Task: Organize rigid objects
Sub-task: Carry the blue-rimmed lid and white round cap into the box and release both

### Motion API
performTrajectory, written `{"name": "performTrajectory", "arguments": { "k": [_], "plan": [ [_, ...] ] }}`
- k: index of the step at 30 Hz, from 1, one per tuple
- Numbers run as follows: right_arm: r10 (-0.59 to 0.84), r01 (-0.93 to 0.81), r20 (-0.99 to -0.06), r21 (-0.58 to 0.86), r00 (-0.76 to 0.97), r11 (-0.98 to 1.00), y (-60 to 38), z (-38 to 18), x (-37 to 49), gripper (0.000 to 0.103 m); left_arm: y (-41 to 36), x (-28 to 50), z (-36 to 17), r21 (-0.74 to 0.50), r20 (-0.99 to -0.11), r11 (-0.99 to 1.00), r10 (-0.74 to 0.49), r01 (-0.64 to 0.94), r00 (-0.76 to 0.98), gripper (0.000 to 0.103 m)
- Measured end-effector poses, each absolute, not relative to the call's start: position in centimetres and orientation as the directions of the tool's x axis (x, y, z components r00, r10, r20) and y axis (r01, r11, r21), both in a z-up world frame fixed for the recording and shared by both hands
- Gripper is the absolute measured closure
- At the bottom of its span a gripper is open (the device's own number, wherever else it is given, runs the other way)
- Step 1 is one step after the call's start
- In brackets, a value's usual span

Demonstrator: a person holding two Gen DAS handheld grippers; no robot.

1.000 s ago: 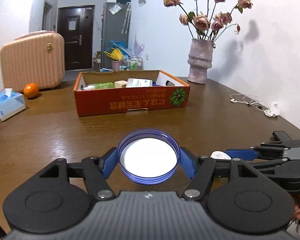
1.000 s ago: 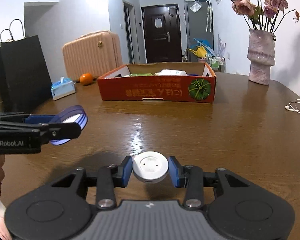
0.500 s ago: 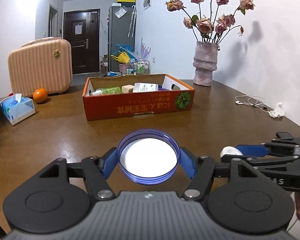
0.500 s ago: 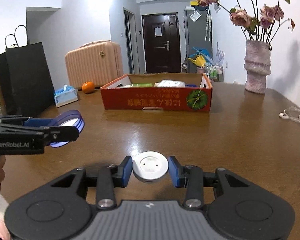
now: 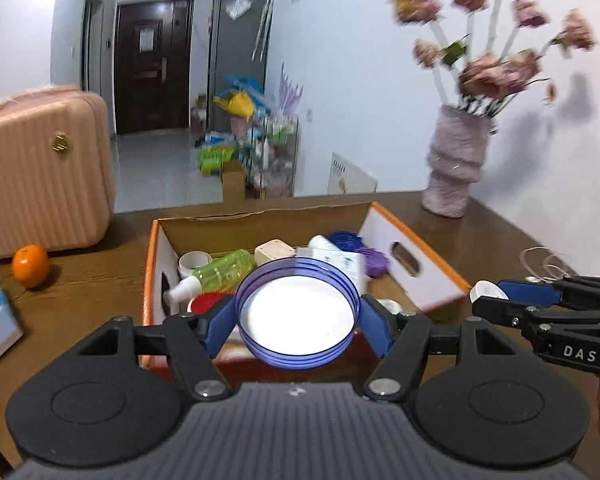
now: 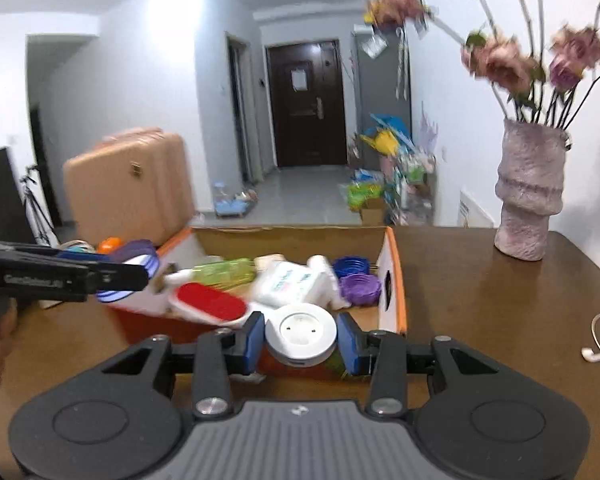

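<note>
We judge the main risk to be a bad drop: the cardboard box [image 5: 412, 268] is crowded, so the blue-rimmed lid [image 5: 297, 314], released carelessly, could land on the green bottle [image 5: 224, 266] and roll, or clip the near wall. Our left gripper [image 5: 297, 320] clamps that lid at half spread, just above the box's near edge. Our right gripper [image 6: 300, 338], to its right, pinches a white round disc [image 6: 300, 334] more narrowly over the same edge. Both point forward and slightly down.
</note>
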State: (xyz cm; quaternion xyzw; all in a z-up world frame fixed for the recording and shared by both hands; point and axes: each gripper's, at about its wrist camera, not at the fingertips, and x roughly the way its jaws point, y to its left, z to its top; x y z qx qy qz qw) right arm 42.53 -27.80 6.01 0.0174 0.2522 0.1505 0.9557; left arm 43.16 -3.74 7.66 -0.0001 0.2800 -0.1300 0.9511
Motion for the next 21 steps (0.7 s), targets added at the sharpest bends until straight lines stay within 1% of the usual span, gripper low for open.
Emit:
{"name": "performTrajectory", "arguments": {
  "k": [3, 7, 12, 14, 17, 18, 19, 21],
  "plan": [
    [0.288, -0.265, -0.539, 0.123, 0.792, 0.956, -27.7, 5.2, 47.5, 0.064, -4.0, 48.2, 6.8, -0.075, -0.588, 0.967, -0.24, 0.243, 0.773, 0.036],
    [0.208, -0.255, -0.592, 0.006, 0.778, 0.967, -26.2, 4.2, 52.1, 0.064, -4.5, 53.4, 5.4, -0.068, -0.643, 0.968, -0.227, 0.241, 0.731, 0.036],
    [0.169, -0.277, -0.663, -0.059, 0.729, 0.959, -24.3, 2.7, 56.4, 0.064, -5.2, 59.1, 3.1, -0.039, -0.733, 0.97, -0.192, 0.241, 0.652, 0.036],
    [0.152, -0.281, -0.685, -0.08, 0.712, 0.957, -23.8, 2.0, 57.8, 0.064, -5.4, 60.6, 2.2, -0.021, -0.761, 0.975, -0.159, 0.221, 0.629, 0.035],
    [0.145, -0.287, -0.714, -0.081, 0.685, 0.955, -23.5, 1.2, 58.9, 0.064, -5.6, 61.7, 1.4, -0.018, -0.782, 0.974, -0.153, 0.224, 0.604, 0.027],
    [0.143, -0.289, -0.72, -0.083, 0.679, 0.954, -23.5, 1.2, 59.3, 0.064, -5.6, 61.9, 1.2, -0.021, -0.789, 0.973, -0.159, 0.231, 0.594, 0.021],
    [0.144, -0.297, -0.729, -0.084, 0.669, 0.951, -23.5, 1.0, 59.4, 0.064, -5.7, 61.9, 1.1, -0.023, -0.792, 0.971, -0.162, 0.237, 0.589, 0.019],
    [0.142, -0.298, -0.736, -0.085, 0.662, 0.951, -23.6, 1.0, 59.7, 0.064, -5.6, 61.9, 1.2, -0.02, -0.788, 0.97, -0.165, 0.244, 0.593, 0.019]
  ]
}}
